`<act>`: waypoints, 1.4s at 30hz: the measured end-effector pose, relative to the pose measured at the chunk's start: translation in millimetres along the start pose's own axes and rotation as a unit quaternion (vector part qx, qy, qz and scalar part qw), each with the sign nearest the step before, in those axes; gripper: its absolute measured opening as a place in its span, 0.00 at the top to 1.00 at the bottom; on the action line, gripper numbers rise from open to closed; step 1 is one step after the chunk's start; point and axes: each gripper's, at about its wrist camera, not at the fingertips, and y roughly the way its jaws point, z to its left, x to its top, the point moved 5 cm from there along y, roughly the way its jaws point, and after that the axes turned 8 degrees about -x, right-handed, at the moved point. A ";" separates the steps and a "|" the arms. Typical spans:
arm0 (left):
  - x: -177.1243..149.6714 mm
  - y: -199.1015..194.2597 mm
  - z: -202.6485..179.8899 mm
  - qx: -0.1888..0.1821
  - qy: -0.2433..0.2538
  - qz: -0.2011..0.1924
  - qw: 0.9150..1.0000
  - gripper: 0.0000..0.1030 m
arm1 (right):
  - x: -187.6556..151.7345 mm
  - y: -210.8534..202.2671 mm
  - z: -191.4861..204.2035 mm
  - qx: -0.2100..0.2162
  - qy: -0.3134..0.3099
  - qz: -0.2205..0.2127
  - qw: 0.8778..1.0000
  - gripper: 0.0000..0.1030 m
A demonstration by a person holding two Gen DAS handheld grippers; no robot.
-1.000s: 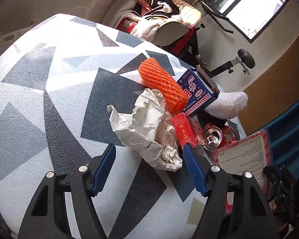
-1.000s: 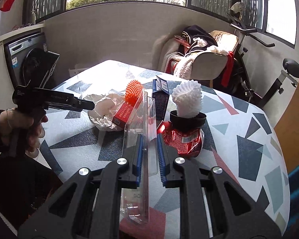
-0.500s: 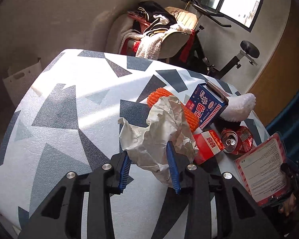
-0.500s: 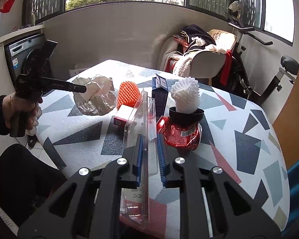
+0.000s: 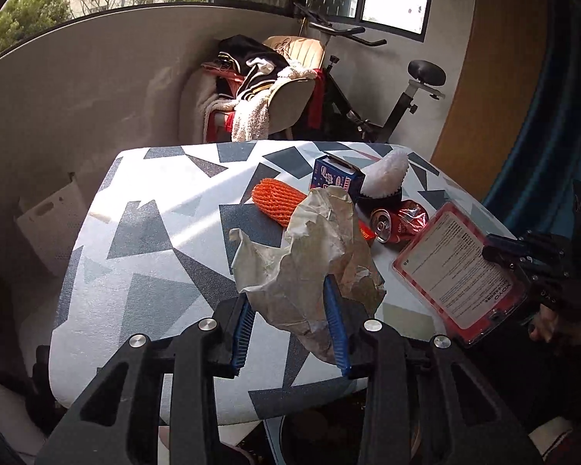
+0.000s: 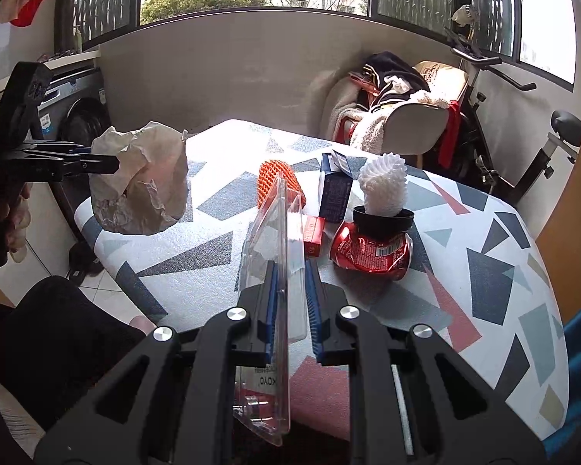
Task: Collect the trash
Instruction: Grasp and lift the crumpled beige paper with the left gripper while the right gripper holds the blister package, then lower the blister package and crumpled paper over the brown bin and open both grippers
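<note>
My left gripper (image 5: pixel 290 310) is shut on a crumpled white paper wrapper (image 5: pixel 310 255) and holds it in the air off the table's near-left edge; the wrapper also shows in the right wrist view (image 6: pixel 139 182). My right gripper (image 6: pixel 290 283) is shut on a clear plastic blister pack (image 6: pixel 275 255) with a red-edged card (image 5: pixel 457 267), held upright above the table's near edge. On the table lie an orange foam net (image 5: pixel 275 199), a blue carton (image 5: pixel 335 178), a small red box (image 6: pixel 314 232), a crushed red can (image 6: pixel 372 250) and a white foam net (image 6: pixel 383 186) in a black ring.
The table (image 6: pixel 484 271) has a white cloth with grey, blue and red triangles. A chair piled with clothes (image 6: pixel 399 104) and an exercise bike (image 6: pixel 523 147) stand behind it. A washing machine (image 6: pixel 77 116) is at the left. A dark bin opening (image 5: pixel 348 430) shows below the table edge.
My left gripper closed on the paper wrapper and lifted it up and back off the table. My right gripper kept hold of the blister pack and barely moved.
</note>
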 end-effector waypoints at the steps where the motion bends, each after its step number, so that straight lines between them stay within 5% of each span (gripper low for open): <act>1: -5.6 -3.1 -2.6 -0.002 -0.006 0.001 1.000 0.67 | -1.4 -2.4 1.4 0.003 0.001 0.001 1.000 0.83; 11: -45.8 -30.7 -7.7 -0.009 -0.036 -0.001 0.999 0.67 | -23.3 -20.2 38.5 0.046 -0.006 0.020 0.999 0.83; 42: -59.8 -37.0 -9.4 -0.032 -0.052 -0.007 0.998 0.67 | -57.5 1.7 79.9 0.109 -0.006 0.094 0.990 0.80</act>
